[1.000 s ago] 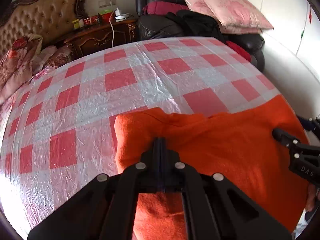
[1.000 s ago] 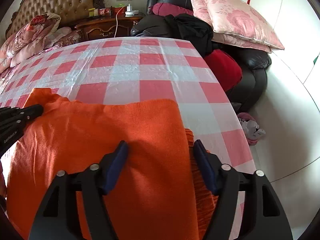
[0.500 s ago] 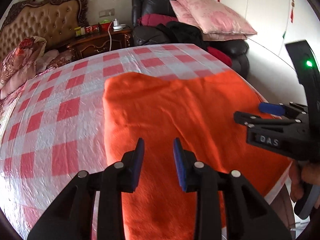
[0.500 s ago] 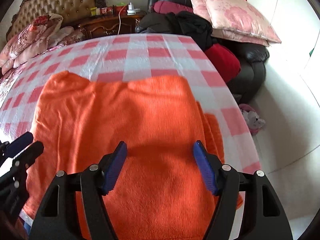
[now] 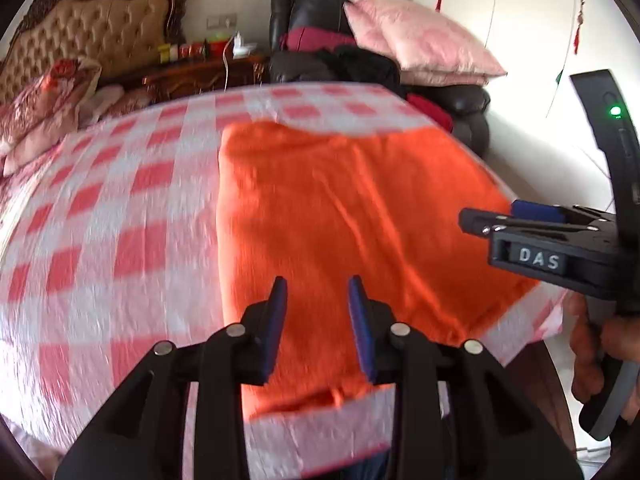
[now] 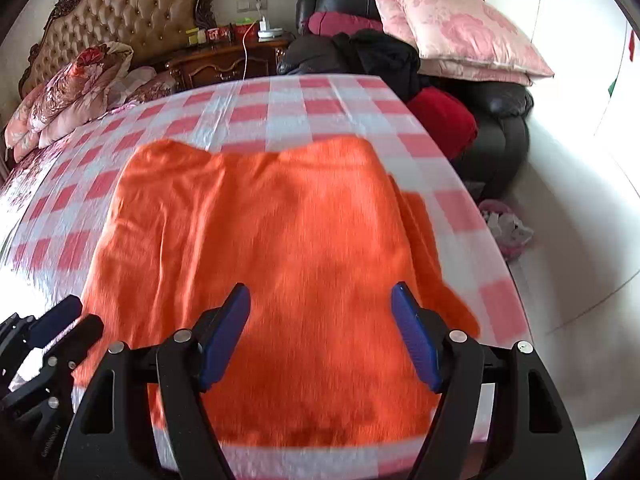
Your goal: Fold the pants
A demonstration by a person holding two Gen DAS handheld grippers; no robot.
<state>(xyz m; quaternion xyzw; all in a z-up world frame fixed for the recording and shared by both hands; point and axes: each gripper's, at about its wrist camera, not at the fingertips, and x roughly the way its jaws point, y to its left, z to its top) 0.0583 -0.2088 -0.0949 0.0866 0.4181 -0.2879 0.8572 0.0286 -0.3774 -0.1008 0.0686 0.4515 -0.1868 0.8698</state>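
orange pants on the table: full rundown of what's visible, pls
The orange pants look like soft, fuzzy knit or fleece and lie folded into a flat, roughly rectangular stack on the red-and-white checked tablecloth. The far edge is wavy with a dip in the middle; a lower layer sticks out along the right side. Light creases cross the top. Neither the left gripper nor the right gripper holds them; the right one's jaws are opening with nothing between them.

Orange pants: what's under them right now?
The orange pants lie on the red-and-white checked tablecloth, a lower folded layer peeking out at their right edge. Anything beneath the cloth is covered.
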